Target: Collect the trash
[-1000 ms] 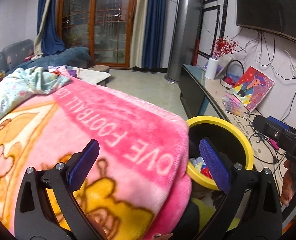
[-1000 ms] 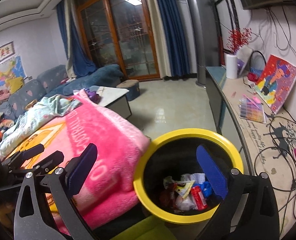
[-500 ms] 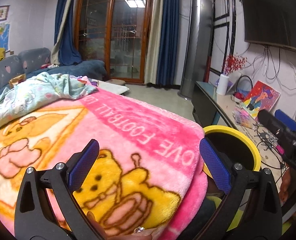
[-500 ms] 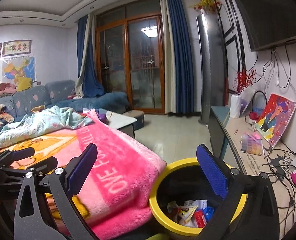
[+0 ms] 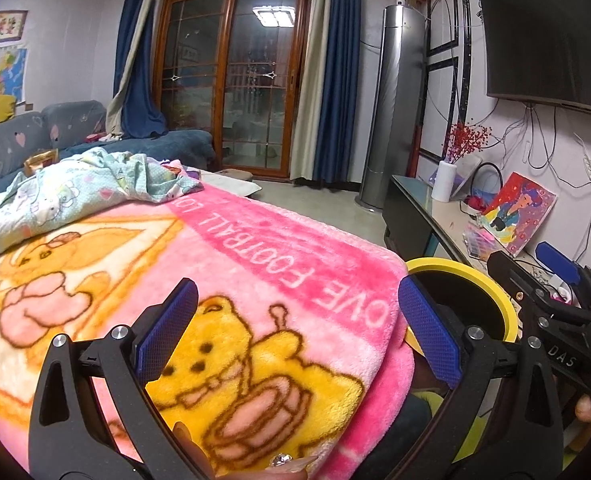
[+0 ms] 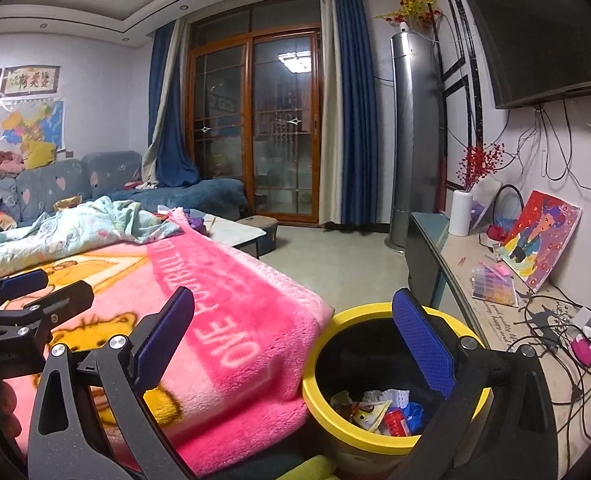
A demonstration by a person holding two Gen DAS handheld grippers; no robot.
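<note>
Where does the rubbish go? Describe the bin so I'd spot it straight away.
Find the fluffy pink cartoon blanket and follow it to its near corner. Touching that corner stands a round bin with a bright yellow rim and a black inside, crumpled wrappers at the bottom. Nothing else nearby is yellow and round.

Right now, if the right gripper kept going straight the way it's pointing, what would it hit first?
Probably nothing close: the open right gripper points over the edge of the pink blanket and the yellow bin toward bare floor. Depth is unclear.
</note>
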